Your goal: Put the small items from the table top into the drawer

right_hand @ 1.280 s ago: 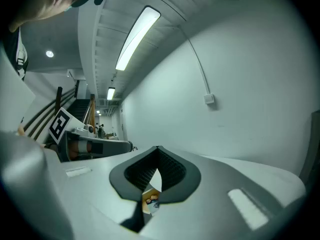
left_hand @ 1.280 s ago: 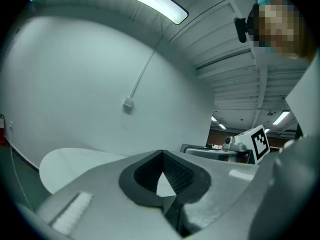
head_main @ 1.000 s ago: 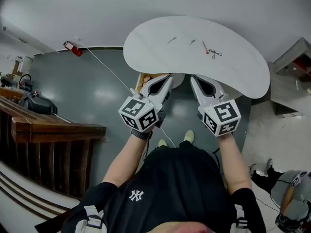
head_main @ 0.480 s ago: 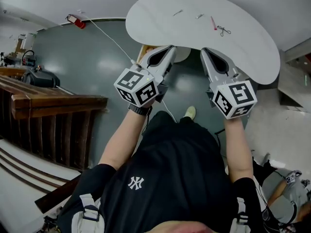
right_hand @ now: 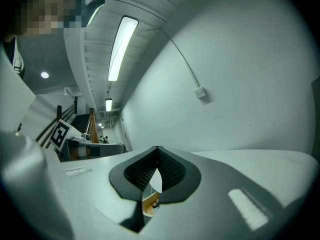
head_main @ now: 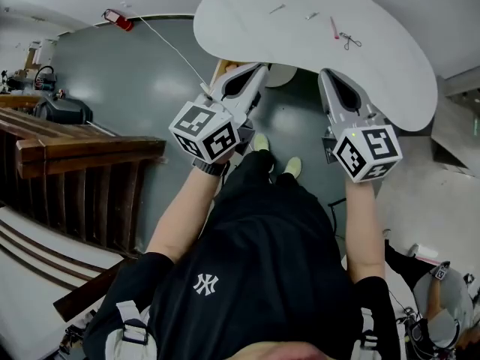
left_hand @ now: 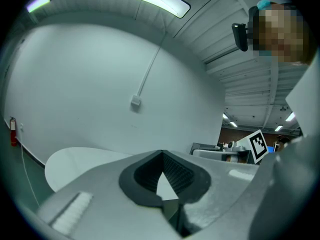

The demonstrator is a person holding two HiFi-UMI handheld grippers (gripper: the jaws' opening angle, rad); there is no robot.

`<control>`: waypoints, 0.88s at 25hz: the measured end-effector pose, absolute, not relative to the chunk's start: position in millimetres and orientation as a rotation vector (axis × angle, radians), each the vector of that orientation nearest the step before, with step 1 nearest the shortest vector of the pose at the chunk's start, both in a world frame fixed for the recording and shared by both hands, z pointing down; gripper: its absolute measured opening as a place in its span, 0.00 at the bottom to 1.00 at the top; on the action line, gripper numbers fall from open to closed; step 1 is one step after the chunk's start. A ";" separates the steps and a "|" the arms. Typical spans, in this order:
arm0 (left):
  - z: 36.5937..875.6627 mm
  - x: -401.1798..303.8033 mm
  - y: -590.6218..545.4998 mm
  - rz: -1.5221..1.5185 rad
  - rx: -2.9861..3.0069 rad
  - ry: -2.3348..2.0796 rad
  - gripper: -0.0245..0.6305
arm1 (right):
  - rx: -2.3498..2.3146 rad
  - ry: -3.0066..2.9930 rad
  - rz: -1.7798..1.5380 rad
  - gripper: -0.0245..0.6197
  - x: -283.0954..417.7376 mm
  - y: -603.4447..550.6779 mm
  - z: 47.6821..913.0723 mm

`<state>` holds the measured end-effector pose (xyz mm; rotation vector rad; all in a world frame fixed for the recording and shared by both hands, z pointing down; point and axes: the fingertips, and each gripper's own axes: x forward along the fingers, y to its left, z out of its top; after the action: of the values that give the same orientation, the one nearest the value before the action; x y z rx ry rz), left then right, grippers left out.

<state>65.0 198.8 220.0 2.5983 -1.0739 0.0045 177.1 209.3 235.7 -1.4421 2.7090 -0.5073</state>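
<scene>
The white kidney-shaped table [head_main: 390, 81] fills the top of the head view. On it lie two small screws [head_main: 277, 8] [head_main: 311, 15], a thin red stick [head_main: 334, 27] and a small black wire clip [head_main: 350, 40]. Below the table's near edge a strip of the wooden drawer [head_main: 219, 70] shows. My left gripper [head_main: 259, 67] is shut and empty, its tips at the table's near edge, right of the drawer. My right gripper [head_main: 326, 72] is also shut and empty, pointing at the edge below the red stick. Through the right gripper [right_hand: 157, 148] a bit of wood [right_hand: 149, 204] shows.
A wooden stair railing [head_main: 75, 152] runs along the left. A red fire extinguisher [head_main: 116, 17] and a white cable [head_main: 172, 47] lie on the green floor. Another person [head_main: 435, 306] crouches at the bottom right. A cable box [left_hand: 135, 102] sits on the white wall behind the table [left_hand: 75, 159].
Both grippers have come closer to the table's near edge and the table sits higher in the head view. The right gripper has rolled a little. Both stay shut.
</scene>
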 end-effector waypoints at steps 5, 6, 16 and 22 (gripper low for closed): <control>227.0 72.0 184.8 0.009 2.614 -1.030 0.04 | -1.464 2.726 -0.508 0.07 170.4 199.0 242.0; 229.0 71.8 180.4 0.006 2.616 -1.021 0.04 | -1.467 2.734 -0.503 0.07 167.8 195.5 243.1; 248.7 49.1 109.4 0.033 2.646 -0.987 0.04 | -1.538 2.752 -0.517 0.08 139.0 127.7 253.9; 259.6 28.0 59.7 0.067 2.681 -0.941 0.04 | -1.611 2.764 -0.556 0.08 109.6 80.9 271.1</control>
<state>28.0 59.7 259.6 2.6812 -0.9415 0.0668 109.6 80.9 271.1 -1.6106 2.7643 -0.5555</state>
